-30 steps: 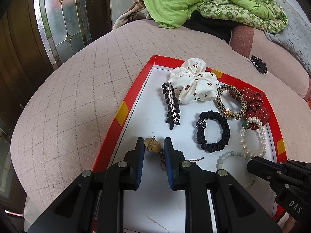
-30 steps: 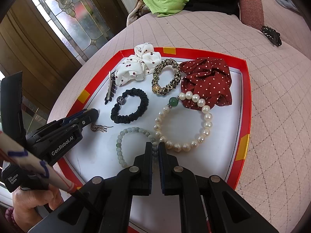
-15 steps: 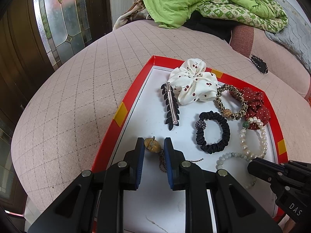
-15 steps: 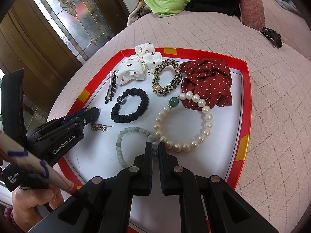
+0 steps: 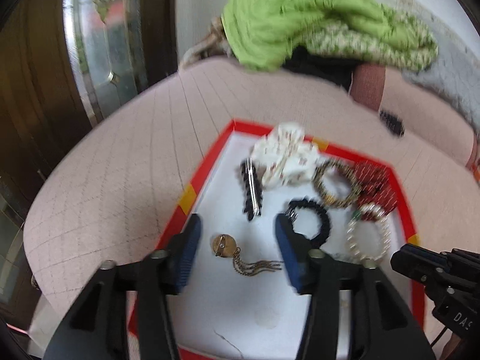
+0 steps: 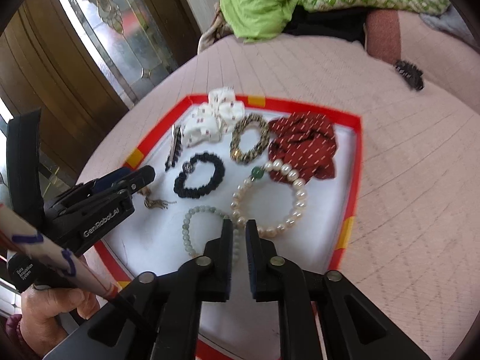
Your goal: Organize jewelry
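A red-rimmed white tray (image 5: 192, 201) (image 6: 354, 162) lies on a pink quilted cushion. My left gripper (image 5: 238, 228) is open above a gold tassel brooch (image 5: 223, 246) that lies loose on the tray between its fingers; the brooch also shows in the right wrist view (image 6: 156, 202). My right gripper (image 6: 239, 225) is nearly shut with a narrow gap, its tips over a pale green bead bracelet (image 6: 192, 225); whether it grips the beads is unclear. The tray also holds a pearl bracelet (image 6: 297, 198), black scrunchie (image 6: 199, 180), leopard band (image 6: 249, 141), red scrunchie (image 6: 303, 147), white scrunchie (image 6: 213, 120) and black leaf clip (image 5: 252, 192).
A green blanket and patterned cloth (image 5: 315, 21) are piled behind the cushion. A black hair clip (image 6: 409, 73) lies on the cushion beyond the tray. A glass-panelled wooden door (image 6: 99, 21) stands at the left.
My left gripper has opened wide and let go of the gold brooch, which now lies on the tray. Both views have shifted back and are blurred. The right gripper stays nearly shut.
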The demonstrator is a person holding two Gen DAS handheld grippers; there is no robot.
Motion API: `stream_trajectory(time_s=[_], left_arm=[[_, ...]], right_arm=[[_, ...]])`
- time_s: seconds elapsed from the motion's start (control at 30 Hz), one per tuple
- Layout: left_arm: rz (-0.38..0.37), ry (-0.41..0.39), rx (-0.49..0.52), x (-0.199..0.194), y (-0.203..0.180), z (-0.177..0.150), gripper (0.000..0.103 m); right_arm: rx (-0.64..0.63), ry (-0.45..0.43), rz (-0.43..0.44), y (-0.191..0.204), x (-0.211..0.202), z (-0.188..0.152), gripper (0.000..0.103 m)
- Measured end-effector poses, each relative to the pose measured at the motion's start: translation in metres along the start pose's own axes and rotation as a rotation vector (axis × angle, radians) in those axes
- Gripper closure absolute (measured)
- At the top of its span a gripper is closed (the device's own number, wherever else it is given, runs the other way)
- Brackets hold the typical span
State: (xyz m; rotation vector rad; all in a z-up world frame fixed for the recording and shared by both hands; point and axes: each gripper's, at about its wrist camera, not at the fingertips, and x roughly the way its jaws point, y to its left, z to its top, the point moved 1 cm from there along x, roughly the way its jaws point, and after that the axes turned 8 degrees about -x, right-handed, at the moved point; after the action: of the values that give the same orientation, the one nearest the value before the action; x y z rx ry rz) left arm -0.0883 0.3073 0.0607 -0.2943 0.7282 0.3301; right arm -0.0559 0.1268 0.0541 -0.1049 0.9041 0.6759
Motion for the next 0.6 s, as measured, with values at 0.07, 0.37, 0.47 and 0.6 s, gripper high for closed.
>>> stream_trajectory(time_s=[0.07, 0.37, 0.47, 0.6], left_arm=[[0.012, -0.080, -0.021, -0.025, 0.000, 0.000, 0.026], [0.038, -0.241, 0.006, -0.099, -0.004, -0.030, 0.002], [0.083, -0.250, -0.021, -0.111, -0.001, -0.036, 0.000], [0.160, -0.253, -0.014, -0.114, -0.005, -0.044, 0.000]], right_arm=[[-0.040, -0.049, -0.066, 0.005, -0.016, 0.000, 0.065], [-0.203, -0.170, -0.228, 0.035, -0.075, -0.036, 0.029], [-0.227, -0.191, -0.259, 0.039, -0.091, -0.048, 0.025], [-0.254, -0.210, -0.290, 0.043, -0.101, -0.059, 0.023]])
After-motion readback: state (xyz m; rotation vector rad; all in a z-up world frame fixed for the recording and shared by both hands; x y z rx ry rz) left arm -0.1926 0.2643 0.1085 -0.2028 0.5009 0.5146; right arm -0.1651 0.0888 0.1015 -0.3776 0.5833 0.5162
